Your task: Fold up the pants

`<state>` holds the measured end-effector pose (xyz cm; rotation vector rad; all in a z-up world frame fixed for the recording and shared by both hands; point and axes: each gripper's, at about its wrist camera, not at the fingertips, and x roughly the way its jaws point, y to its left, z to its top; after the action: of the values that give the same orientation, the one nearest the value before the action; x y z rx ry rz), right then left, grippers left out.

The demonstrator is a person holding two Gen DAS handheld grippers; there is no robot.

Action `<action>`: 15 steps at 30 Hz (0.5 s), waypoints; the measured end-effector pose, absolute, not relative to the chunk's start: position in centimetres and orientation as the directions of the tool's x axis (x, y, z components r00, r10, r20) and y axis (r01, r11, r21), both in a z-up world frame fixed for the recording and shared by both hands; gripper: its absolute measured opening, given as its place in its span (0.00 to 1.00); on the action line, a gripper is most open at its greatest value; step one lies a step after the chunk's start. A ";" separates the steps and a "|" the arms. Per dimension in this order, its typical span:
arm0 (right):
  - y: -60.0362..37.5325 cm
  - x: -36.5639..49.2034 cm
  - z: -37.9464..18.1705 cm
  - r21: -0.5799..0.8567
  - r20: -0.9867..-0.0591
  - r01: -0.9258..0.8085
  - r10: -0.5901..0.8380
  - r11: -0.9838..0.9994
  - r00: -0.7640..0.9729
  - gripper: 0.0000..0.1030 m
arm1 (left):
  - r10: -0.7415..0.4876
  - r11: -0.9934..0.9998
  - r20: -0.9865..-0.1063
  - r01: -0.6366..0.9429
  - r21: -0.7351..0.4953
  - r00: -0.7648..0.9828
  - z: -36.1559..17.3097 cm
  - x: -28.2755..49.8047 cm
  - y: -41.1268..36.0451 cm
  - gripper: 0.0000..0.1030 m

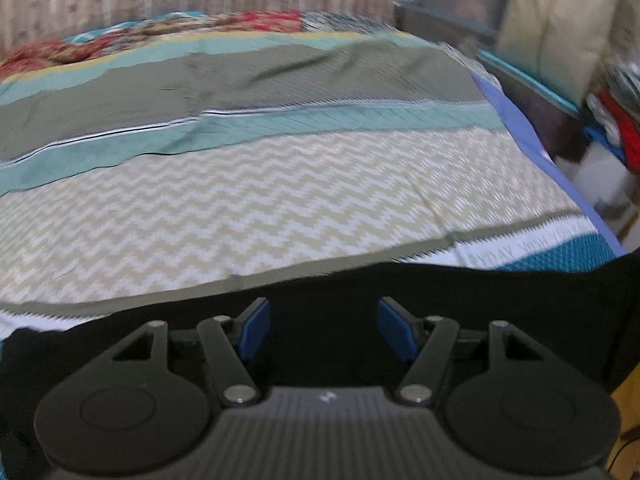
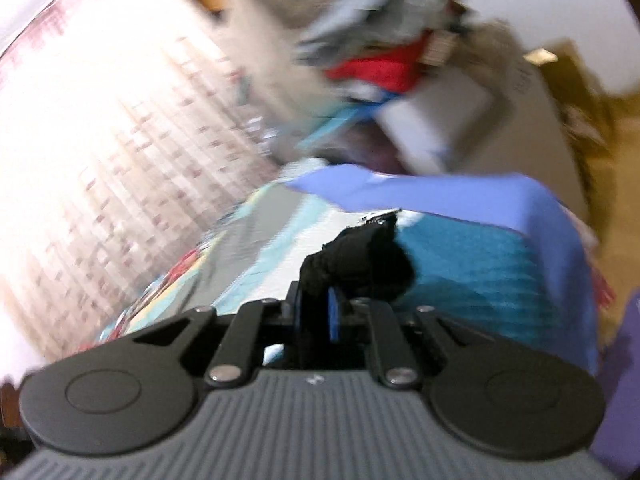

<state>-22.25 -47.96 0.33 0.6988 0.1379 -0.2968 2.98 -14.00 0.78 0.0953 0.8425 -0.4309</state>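
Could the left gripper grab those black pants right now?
Probably yes. The left gripper has its blue fingers apart, and the black pants lie right under and between them with nothing in between. Whether they already touch is unclear.

light: soft indoor; glare: upper left, right view | blur: heavy right; mild left

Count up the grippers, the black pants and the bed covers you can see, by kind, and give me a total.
Grippers: 2, the left gripper and the right gripper
Black pants: 1
Patterned bedspread: 1
Total: 4
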 end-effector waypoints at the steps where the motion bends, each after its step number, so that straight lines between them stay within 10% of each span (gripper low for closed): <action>1: -46.7 -21.3 1.2 0.594 -0.218 0.280 -0.185 0.754 0.958 0.15 | -0.324 0.918 -0.734 0.386 -0.092 0.597 1.0 2.9 -12.8 0.59; 10: -32.0 -12.6 0.1 0.378 -0.432 -0.079 0.251 0.923 0.866 0.15 | -0.232 0.971 -0.727 0.195 -0.136 0.646 0.9 1.2 -2.0 0.61; 15: -26.3 -10.7 -3.3 0.230 -0.615 -0.219 0.316 0.948 0.723 0.34 | -0.199 0.979 -0.731 0.111 -0.169 0.653 0.1 -0.2 3.5 0.61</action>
<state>-10.65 -26.26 -3.33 0.1455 0.7040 0.2964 -0.24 3.47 0.05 -0.1125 0.8415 -0.1763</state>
